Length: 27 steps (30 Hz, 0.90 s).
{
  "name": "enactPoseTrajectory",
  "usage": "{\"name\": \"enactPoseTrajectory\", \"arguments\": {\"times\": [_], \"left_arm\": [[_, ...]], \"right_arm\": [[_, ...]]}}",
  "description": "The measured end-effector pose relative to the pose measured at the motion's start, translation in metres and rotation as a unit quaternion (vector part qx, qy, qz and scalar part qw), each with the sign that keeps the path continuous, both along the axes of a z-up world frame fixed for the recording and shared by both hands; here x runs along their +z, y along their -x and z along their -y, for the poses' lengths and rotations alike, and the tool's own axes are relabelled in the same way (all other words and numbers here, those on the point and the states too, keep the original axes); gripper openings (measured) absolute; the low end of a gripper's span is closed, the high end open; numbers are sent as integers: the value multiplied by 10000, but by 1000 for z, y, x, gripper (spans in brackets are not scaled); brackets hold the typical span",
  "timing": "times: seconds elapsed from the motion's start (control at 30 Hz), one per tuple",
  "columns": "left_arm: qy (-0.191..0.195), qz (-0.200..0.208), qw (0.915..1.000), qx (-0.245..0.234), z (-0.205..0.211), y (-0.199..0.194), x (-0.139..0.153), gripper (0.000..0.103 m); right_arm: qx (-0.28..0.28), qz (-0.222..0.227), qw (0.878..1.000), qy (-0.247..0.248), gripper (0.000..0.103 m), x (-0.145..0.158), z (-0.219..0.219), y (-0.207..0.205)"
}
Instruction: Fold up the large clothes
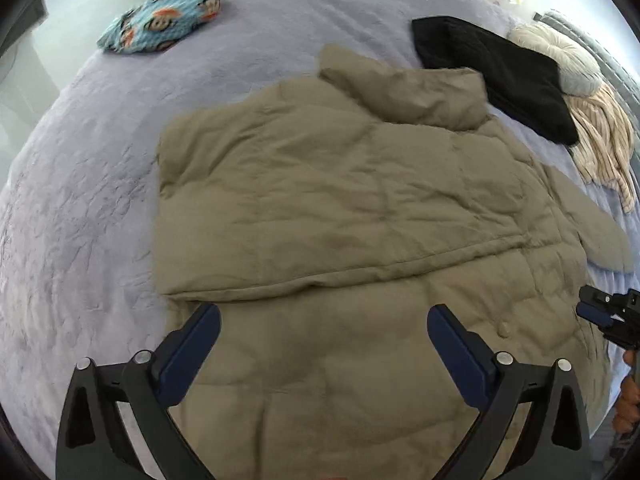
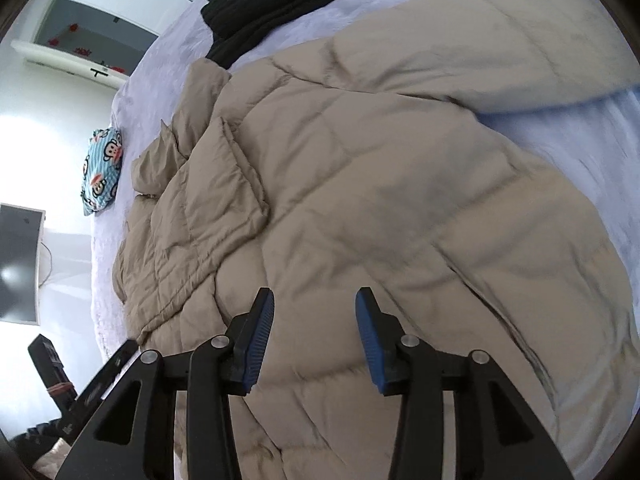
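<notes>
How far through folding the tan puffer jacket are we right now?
Done: one side of the tan jacket is folded across its body. In hand: nothing; the left gripper and right gripper are open above it. Left: the sleeve lying out on the bed.

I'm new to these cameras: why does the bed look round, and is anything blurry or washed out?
Left wrist view: the fisheye lens bulges the bed; the tan jacket is fairly sharp. Right wrist view: the jacket is smeared, and the wall glares white.

free: lavender bedspread (image 1: 80, 184) left | blocked: tan jacket (image 1: 340, 200) centre, black garment (image 1: 500, 76) probably overlapping far-right
</notes>
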<state>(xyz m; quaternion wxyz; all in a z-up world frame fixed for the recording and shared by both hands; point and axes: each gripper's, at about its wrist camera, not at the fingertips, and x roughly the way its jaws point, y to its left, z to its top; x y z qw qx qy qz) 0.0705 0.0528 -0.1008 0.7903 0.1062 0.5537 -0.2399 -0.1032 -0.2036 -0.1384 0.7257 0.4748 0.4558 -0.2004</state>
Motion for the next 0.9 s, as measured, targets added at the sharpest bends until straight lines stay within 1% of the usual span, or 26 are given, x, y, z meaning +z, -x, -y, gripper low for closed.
{"name": "enactPoseTrajectory", "arguments": {"times": [0.03, 0.1, 0.17, 0.23, 0.33, 0.37, 0.4, 0.43, 0.5, 0.53, 0.6, 0.7, 0.73, 0.83, 0.9], "left_arm": [[-33, -80, 9999, -116, 9, 7, -1, 103], [-76, -163, 9997, -189, 21, 15, -3, 103], [-123, -197, 9992, -316, 39, 26, -2, 103], [-212, -134, 9988, -420, 58, 35, 0, 103], [-220, -231, 9980, -543, 82, 44, -2, 103], [-216, -292, 9976, -595, 91, 47, -3, 103], [-231, -327, 9972, -638, 102, 51, -5, 103], [-275, -318, 9970, -651, 110, 55, -6, 103], [-392, -255, 9968, -656, 123, 59, -8, 103], [-459, -210, 9965, -668, 130, 62, -9, 103], [-535, -197, 9960, -683, 143, 66, -12, 103], [-533, -393, 9947, -783, 155, 67, -15, 103], [-536, -397, 9948, -769, 159, 68, -16, 103], [-454, -439, 9952, -751, 170, 70, -14, 103], [-434, -451, 9955, -713, 177, 69, -13, 103]], "right_arm": [[-26, 17, 10000, -4, 53, 0, 1, 5], [-101, 38, 9999, -9, 59, 1, 7, 17], [-233, 68, 9997, -50, 63, 0, 17, 31], [-376, 138, 9991, -101, 74, 0, 30, 44], [-584, 231, 9979, -133, 77, -1, 50, 64], [-653, 246, 9975, -144, 80, -1, 61, 72], [-708, 271, 9970, -136, 89, 0, 68, 78], [-785, 283, 9965, -104, 95, 0, 78, 85], [-926, 324, 9952, -44, 99, 2, 95, 98], [-1034, 358, 9940, -37, 103, 2, 106, 106], [-1267, 442, 9909, -57, 103, 2, 124, 119], [-1714, 638, 9831, -64, 103, -2, 152, 138], [-1858, 629, 9805, -78, 103, -5, 162, 144], [-2110, 552, 9755, -270, 103, -14, 191, 156], [-2395, 660, 9672, -524, 103, -25, 215, 166]]}}
